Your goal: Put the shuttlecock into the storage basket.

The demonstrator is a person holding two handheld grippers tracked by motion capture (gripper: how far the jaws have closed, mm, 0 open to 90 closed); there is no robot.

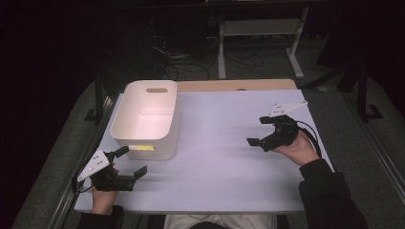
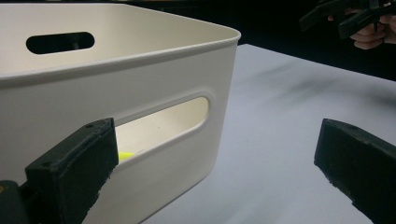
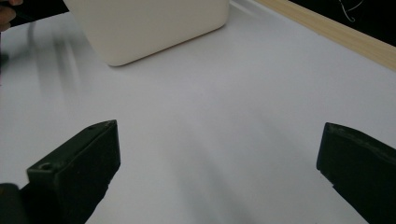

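Yellow label, unreadable, on white bin near left gripper.

This looks like a lab or test room: a white-topped counter on grey carpet, loose cables trailing over the floor behind it, a bare white desk frame, darkness all around.

white plastic bin | upright, open-topped, slot handles in its end walls | far-left of table | yellow thing inside, seen through near slot
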